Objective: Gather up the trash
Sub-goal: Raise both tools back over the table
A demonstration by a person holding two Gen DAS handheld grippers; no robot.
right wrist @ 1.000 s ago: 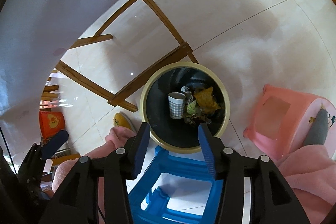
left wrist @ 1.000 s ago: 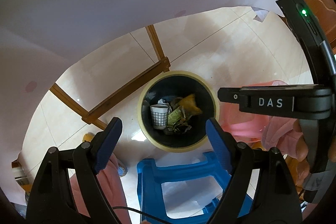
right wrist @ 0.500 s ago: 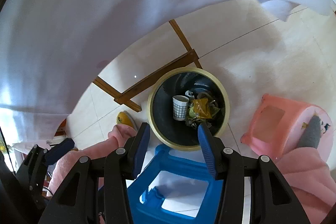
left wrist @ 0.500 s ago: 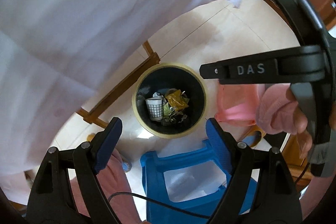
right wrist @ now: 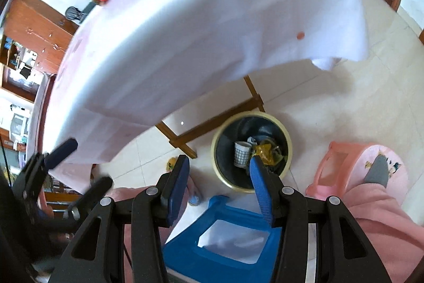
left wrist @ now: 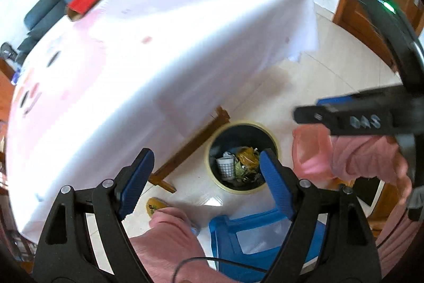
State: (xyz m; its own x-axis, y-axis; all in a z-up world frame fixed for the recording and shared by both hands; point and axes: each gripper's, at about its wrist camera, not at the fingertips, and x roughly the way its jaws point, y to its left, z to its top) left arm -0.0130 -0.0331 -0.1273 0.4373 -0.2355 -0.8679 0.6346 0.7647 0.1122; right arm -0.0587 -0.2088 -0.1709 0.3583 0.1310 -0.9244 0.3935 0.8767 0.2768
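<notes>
Both tongs, left (left wrist: 204,174) and right (right wrist: 217,178), gape empty. Round yellow-rimmed dustbin (right wrist: 287,142) lower centre; next reach wants the red box (left wrist: 83,1), upper-left tabletop (left wrist: 185,31).

Left wrist view. The left claw (left wrist: 204,174), blue pads spread wide with nothing between them, is above the floor. Below it stands a round trash bin (left wrist: 273,139) with a pale yellow rim, holding a checked paper cup (left wrist: 225,168) and crumpled wrappers (left wrist: 247,157). A blue stool (left wrist: 228,227) lies nearer the camera. The table (left wrist: 159,44), under a white cloth, carries a red box (left wrist: 83,1). The right claw (left wrist: 357,118) crosses the right edge, blurred.
</notes>
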